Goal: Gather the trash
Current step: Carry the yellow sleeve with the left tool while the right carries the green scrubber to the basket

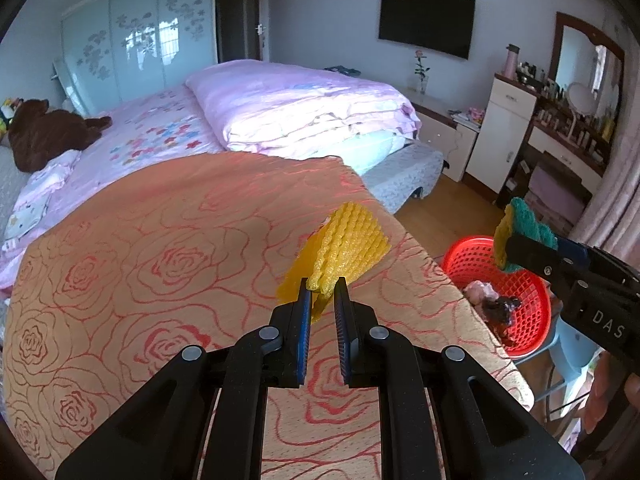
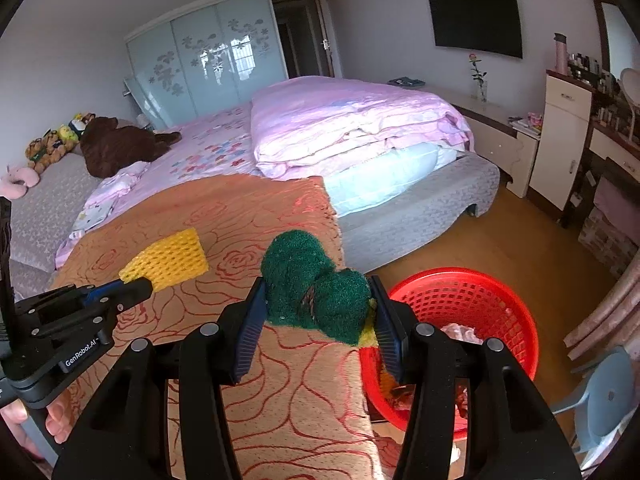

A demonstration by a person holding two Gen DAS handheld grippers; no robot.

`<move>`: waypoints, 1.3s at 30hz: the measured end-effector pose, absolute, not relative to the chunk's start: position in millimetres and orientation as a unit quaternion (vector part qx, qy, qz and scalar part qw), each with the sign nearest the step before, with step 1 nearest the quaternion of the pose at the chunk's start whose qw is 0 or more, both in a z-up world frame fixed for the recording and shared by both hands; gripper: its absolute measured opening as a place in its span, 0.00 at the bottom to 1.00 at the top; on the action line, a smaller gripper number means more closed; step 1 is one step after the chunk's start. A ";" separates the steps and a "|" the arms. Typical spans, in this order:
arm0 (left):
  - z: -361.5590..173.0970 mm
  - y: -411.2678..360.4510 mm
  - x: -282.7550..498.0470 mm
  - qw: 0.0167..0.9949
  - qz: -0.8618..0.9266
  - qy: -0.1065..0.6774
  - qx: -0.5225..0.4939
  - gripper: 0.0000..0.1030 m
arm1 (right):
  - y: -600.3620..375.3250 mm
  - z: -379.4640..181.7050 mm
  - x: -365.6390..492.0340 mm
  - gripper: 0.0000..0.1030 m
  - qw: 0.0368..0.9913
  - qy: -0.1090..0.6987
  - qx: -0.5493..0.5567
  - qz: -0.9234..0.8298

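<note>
Basket [image 2: 480, 300] sits on the floor at four o'clock. Our right gripper [image 2: 320, 312] squeezes the soft green sponge [image 2: 312, 276]; our left gripper [image 1: 323, 292] pinches the light yellow foam net [image 1: 352, 240] by one corner, above the table [image 1: 160, 240].

**A lived-in bedroom at home**

I am standing in a bedroom of a home. A wide bed [image 2: 224, 148] fills the middle, with a flowered pink sheet and a folded pink quilt [image 2: 360, 128] stacked on it. Plush toys [image 2: 52, 144] sit near its head. Behind it stands a wardrobe [image 2: 208, 60] with frosted sliding doors patterned with flowers. A dark television [image 2: 476, 22] hangs on the wall above a low cabinet bearing a single rose in a vase [image 2: 478, 76]. To the right, a dressing table [image 1: 576, 128] with a mirror is crowded with small bottles. The floor [image 2: 500, 232] is wood. Before me a rose-patterned cloth [image 2: 248, 216] covers the desk.
</note>
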State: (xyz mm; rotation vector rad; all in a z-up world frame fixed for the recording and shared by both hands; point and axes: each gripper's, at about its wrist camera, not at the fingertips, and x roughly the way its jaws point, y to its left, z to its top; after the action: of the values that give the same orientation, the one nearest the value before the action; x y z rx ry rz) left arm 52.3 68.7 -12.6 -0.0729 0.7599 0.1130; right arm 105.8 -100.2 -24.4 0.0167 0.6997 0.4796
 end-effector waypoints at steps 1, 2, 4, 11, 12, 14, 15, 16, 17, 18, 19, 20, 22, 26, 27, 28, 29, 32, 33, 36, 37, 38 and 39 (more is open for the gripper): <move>-11.4 65.7 54.0 0.927 0.052 0.370 -0.034 0.11 | -102.6 -23.4 105.9 0.47 0.912 0.339 0.008 0.230; -10.8 63.6 55.2 0.927 0.051 0.370 -0.032 0.11 | -105.0 -22.0 106.2 0.47 0.913 0.338 0.008 0.228; -9.9 57.9 58.4 0.928 0.046 0.369 -0.028 0.11 | -108.4 -20.3 106.6 0.47 0.914 0.336 0.009 0.225; -6.5 40.6 70.3 0.929 0.031 0.369 -0.021 0.11 | -129.3 -15.6 110.6 0.47 0.921 0.333 0.011 0.202; -5.8 37.5 71.8 0.929 0.029 0.368 -0.020 0.11 | -132.8 -15.3 111.0 0.47 0.922 0.332 0.011 0.199; -4.0 31.0 74.5 0.930 0.024 0.367 -0.016 0.11 | -139.2 -14.4 111.7 0.47 0.924 0.331 0.012 0.193; -3.4 27.6 75.8 0.930 0.021 0.366 -0.015 0.11 | -141.2 -14.1 111.7 0.47 0.924 0.331 0.013 0.190; -3.0 24.4 77.0 0.931 0.019 0.365 -0.013 0.11 | -142.5 -13.7 112.1 0.47 0.925 0.331 0.013 0.187; -2.5 22.1 78.0 0.931 0.017 0.365 -0.012 0.11 | -145.1 -13.8 112.5 0.47 0.926 0.330 0.013 0.185; -2.1 19.3 79.4 0.931 0.015 0.365 -0.011 0.11 | -148.3 -13.6 113.0 0.47 0.926 0.330 0.014 0.182; -2.0 15.8 81.1 0.931 0.012 0.365 -0.009 0.11 | -152.1 -13.6 114.1 0.47 0.927 0.330 0.014 0.179; -2.4 13.8 81.7 0.931 0.011 0.365 -0.008 0.11 | -153.7 -13.8 114.5 0.47 0.927 0.330 0.015 0.177; -3.0 8.4 84.7 0.930 0.007 0.367 -0.008 0.11 | -159.6 -14.7 115.7 0.47 0.928 0.330 0.020 0.171; -3.7 -0.9 89.5 0.929 0.000 0.370 -0.005 0.11 | -170.1 -18.9 119.1 0.47 0.929 0.333 0.028 0.159; -3.7 -3.1 90.2 0.929 -0.002 0.370 -0.004 0.11 | -172.7 -19.8 119.9 0.47 0.929 0.334 0.031 0.157; -3.7 -6.4 92.1 0.929 -0.004 0.370 -0.003 0.11 | -174.5 -20.6 120.7 0.47 0.929 0.334 0.033 0.154; -3.5 -8.9 93.5 0.929 -0.005 0.371 -0.002 0.11 | -176.7 -21.5 122.3 0.47 0.929 0.335 0.035 0.151; -4.1 -16.3 99.2 0.927 -0.011 0.374 -0.001 0.11 | -183.6 -24.6 126.4 0.48 0.929 0.339 0.041 0.143; -4.8 -18.8 100.9 0.927 -0.014 0.376 -0.001 0.11 | -185.5 -25.9 127.9 0.48 0.929 0.341 0.043 0.139; -7.0 -23.6 105.4 0.925 -0.020 0.380 0.000 0.11 | -191.4 -30.4 130.8 0.48 0.928 0.347 0.047 0.131; -7.7 -26.4 106.9 0.924 -0.022 0.381 0.001 0.11 | -192.5 -31.6 132.1 0.48 0.927 0.348 0.048 0.129; -8.8 -29.2 108.3 0.924 -0.024 0.383 0.002 0.11 | -193.4 -33.2 132.9 0.48 0.927 0.350 0.049 0.127; -9.9 -32.0 109.6 0.923 -0.026 0.384 0.003 0.11 | -194.1 -35.0 133.8 0.48 0.926 0.352 0.050 0.125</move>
State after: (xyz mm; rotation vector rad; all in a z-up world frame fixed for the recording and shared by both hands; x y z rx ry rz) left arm 109.6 -32.0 -9.9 0.0053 0.7878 -0.0540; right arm 133.8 -194.1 -35.0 0.1019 0.7222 0.2567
